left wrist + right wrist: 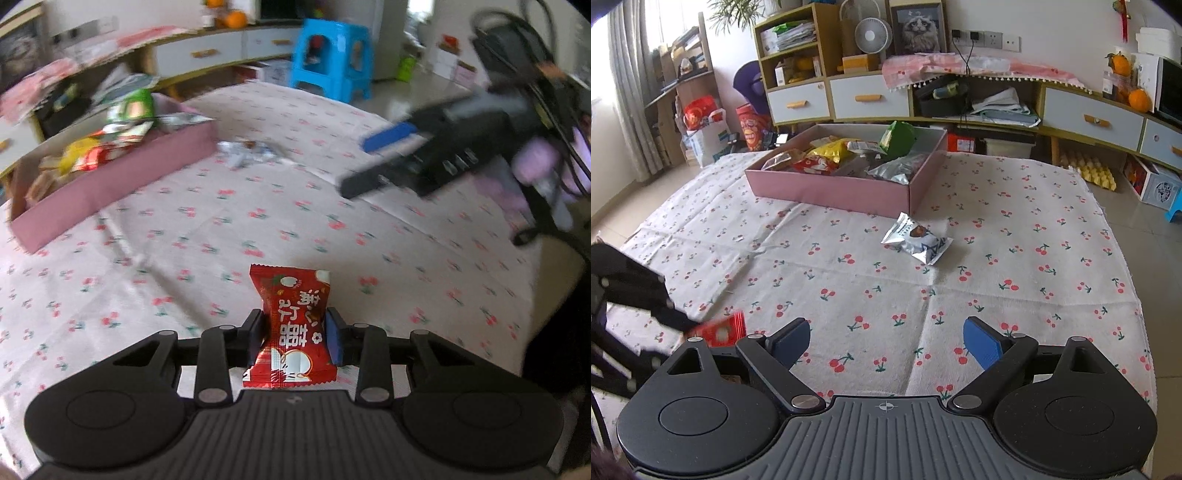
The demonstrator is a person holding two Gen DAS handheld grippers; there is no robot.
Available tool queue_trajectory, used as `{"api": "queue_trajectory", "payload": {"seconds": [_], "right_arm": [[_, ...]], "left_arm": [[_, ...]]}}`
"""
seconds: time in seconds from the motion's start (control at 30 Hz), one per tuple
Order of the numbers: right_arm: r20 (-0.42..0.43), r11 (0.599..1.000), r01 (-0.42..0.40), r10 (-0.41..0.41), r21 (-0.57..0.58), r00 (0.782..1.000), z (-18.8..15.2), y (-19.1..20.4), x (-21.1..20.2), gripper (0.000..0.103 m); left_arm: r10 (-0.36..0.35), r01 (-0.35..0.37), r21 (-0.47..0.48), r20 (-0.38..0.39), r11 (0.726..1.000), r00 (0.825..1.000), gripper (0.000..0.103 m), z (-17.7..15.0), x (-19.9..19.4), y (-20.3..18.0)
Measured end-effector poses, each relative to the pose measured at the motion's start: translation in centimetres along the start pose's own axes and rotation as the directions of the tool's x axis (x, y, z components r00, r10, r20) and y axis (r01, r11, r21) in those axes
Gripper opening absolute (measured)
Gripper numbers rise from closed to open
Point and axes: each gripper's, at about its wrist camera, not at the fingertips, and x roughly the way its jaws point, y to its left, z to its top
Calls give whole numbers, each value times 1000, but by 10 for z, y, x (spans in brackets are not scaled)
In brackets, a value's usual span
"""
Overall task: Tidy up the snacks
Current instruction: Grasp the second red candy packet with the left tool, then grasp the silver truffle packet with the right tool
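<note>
My left gripper (295, 334) is shut on a red snack packet (293, 325) with white print, held above the cherry-print cloth. The packet also shows in the right wrist view (726, 328) at the lower left, with the left gripper's black body beside it. My right gripper (886, 341) is open and empty above the cloth; it shows blurred at the right of the left wrist view (369, 162). A pink box (827, 190) holds several snack packets. A silver packet (918, 240) lies on the cloth just in front of the box's right corner; it also shows in the left wrist view (247, 149).
The cherry-print cloth (1015, 258) covers the low surface. Behind it runs a long cabinet with drawers (868, 98) and shelves. A blue plastic stool (332, 59) stands on the floor past the cloth. Oranges (1139, 99) sit on the cabinet.
</note>
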Motion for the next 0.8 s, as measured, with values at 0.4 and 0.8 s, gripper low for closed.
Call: {"api": "queue_trajectory", "payload": {"seconds": [0.4, 0.8], "right_arm": [[-57, 996, 81, -79, 36, 995, 4, -7, 32, 92], [-76, 988, 128, -122, 91, 990, 30, 6, 76, 94]], "left_arm": [[220, -216, -185, -1, 959, 976, 32, 16, 1, 39], [311, -294, -309, 5, 905, 951, 32, 32, 2, 70]]}}
